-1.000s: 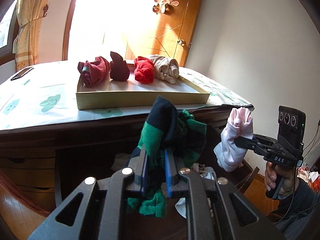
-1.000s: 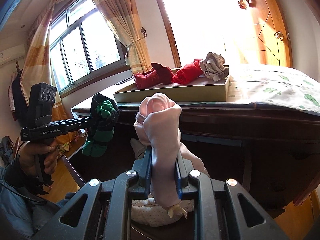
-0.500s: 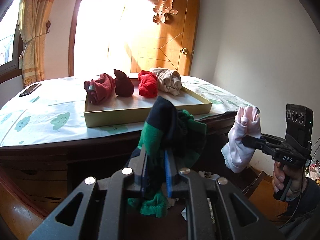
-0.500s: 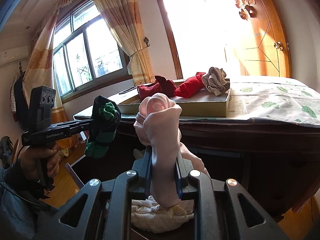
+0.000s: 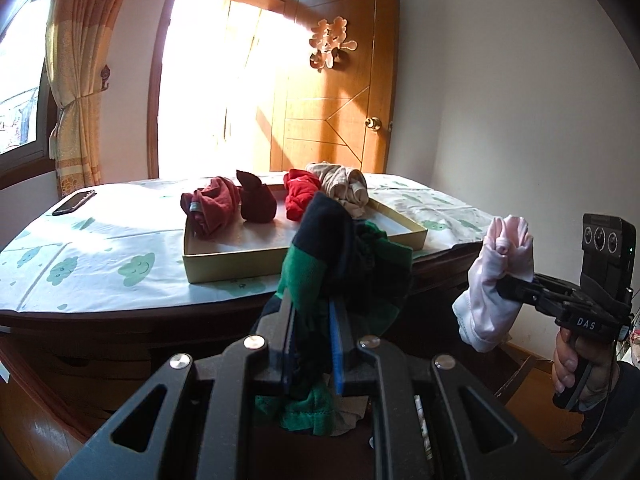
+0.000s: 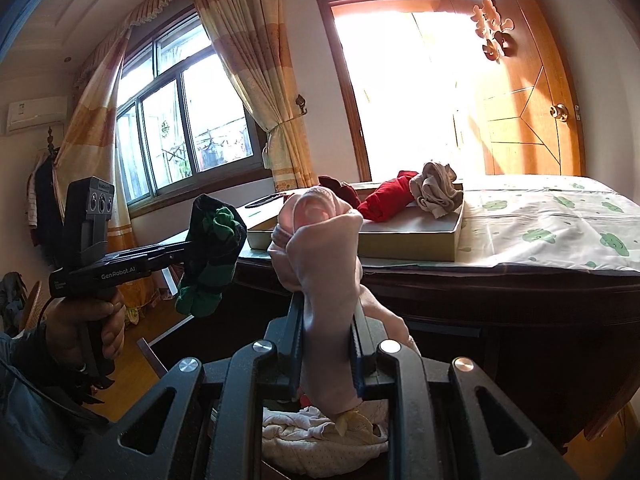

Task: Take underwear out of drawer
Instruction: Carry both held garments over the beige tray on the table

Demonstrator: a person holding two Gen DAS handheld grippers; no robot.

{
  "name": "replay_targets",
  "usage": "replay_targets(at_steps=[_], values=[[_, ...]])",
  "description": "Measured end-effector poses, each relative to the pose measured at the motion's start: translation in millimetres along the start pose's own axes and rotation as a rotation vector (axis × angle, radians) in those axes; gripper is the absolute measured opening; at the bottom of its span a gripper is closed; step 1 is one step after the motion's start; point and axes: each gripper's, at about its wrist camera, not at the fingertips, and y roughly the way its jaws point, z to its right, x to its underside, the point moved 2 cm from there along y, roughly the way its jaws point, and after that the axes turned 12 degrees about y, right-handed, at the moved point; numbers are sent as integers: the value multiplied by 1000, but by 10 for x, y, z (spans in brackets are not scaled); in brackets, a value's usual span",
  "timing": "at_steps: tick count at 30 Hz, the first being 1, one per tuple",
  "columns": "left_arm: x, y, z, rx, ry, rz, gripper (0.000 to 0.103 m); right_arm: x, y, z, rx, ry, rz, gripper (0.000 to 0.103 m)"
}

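My left gripper (image 5: 312, 312) is shut on green and black underwear (image 5: 344, 264), held up at tabletop height in front of the gold tray (image 5: 240, 266). It also shows in the right wrist view (image 6: 212, 256). My right gripper (image 6: 326, 312) is shut on pink underwear (image 6: 320, 248), raised beside the table's right front; it shows in the left wrist view (image 5: 496, 280). More pale underwear (image 6: 320, 436) lies below in the open drawer. The tray holds several rolled pieces: red (image 5: 212, 208), maroon (image 5: 256, 200), bright red (image 5: 300, 192), beige (image 5: 344, 188).
The dark wooden table (image 5: 120, 320) carries a cloud-print cloth (image 5: 80, 256) and a phone (image 5: 74, 202) at its far left. A wooden door (image 5: 336, 80) and bright doorway stand behind. A window with curtains (image 6: 176, 128) is at the left.
Both grippers have risen with their underwear, from below the table edge to above tabletop level. The grips have not changed.
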Motion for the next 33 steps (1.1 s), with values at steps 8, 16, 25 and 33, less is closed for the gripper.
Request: replay_targets(at_steps=[8,16,25,33], values=[[-89,-78,-6,-26,13,45,12,-73,-52,-60,-12,-18,35,21],[-181,-83,-21,-36,29,66,12,-176,-23,-139,-22,-35,48,21],[-330,-92,-23,-40,46,89,12,-254,6,-210,-37,-53,54,21],[-392,-97,-5,-37,53,99,12,-326,29,-233,-40,-58,58,21]])
